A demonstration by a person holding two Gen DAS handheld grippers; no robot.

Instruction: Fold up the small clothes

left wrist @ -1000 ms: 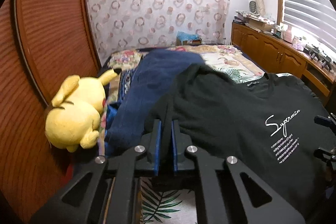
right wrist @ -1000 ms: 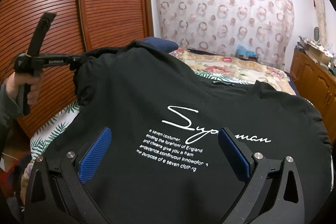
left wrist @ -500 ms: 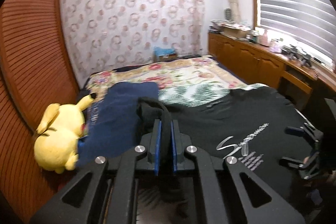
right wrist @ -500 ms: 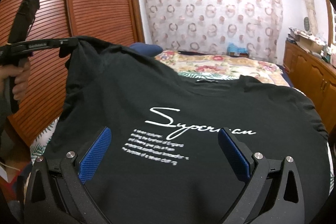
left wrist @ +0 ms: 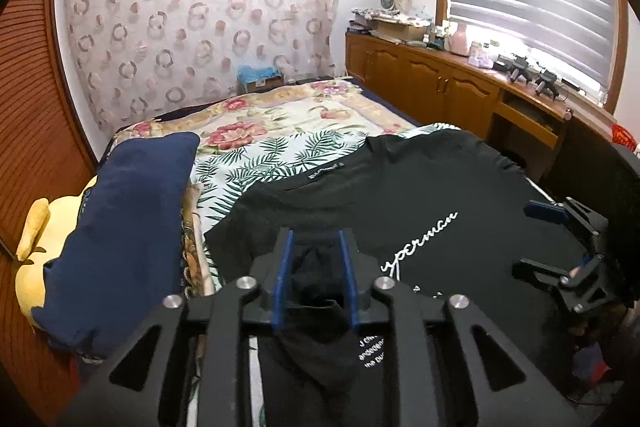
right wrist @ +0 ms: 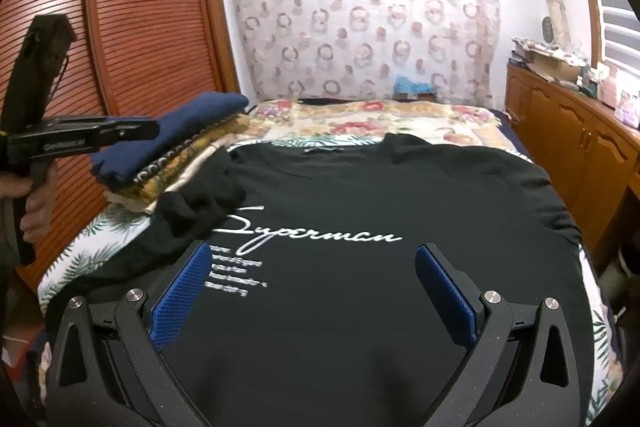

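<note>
The left gripper [left wrist: 314,277] is opening, with a fold of the black T-shirt [right wrist: 360,195] between its jaws. The right gripper [right wrist: 314,291] is spread wide above the shirt.

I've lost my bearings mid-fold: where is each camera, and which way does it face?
Left wrist: on the left gripper, looking up the bed over the black T-shirt; jaws opening, sleeve fabric between them.
Right wrist: on the open right gripper, above the shirt's print; a hand shows.
Shared: T-shirt, folded navy garment, wall curtain.
</note>
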